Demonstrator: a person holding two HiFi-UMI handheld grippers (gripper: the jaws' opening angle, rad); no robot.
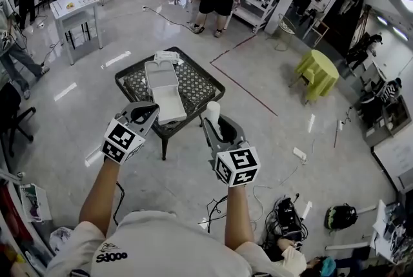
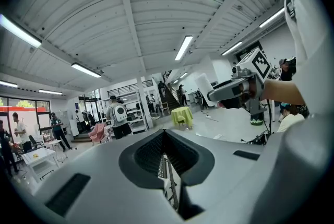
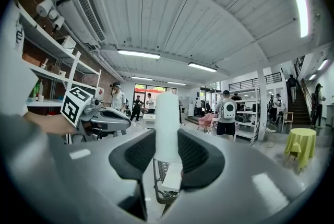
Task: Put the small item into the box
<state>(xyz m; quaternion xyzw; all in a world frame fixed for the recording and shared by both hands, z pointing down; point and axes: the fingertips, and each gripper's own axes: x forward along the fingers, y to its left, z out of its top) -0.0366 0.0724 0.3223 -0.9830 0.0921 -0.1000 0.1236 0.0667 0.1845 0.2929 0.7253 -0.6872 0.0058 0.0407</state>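
One dark lattice-top table point(image 1: 201, 84) fills the middle of my head view, standing on a glossy pale floor point(image 1: 271, 95). On it lies the white box point(image 1: 170, 103), open, with its lid point(image 1: 159, 73) folded back on the far side and its long tray running toward me to the table's near edge. My left gripper point(image 1: 153, 112) hangs at the box's near left corner; whether it touches the box I cannot tell from above. Its own view shows the left gripper's jaws drawn nearly together, with only a thin sliver of the table visible between the dark pads and nothing caught in them. My right gripper point(image 1: 216, 124) is raised off the table's near right side, just beside the box and apart from it. Its jaws stand fairly wide and clamp a small white cylinder point(image 1: 213, 112) by its lower part. In the right gripper view the cylinder stands upright between the pads, its rounded top rising well clear of them, outside the box.
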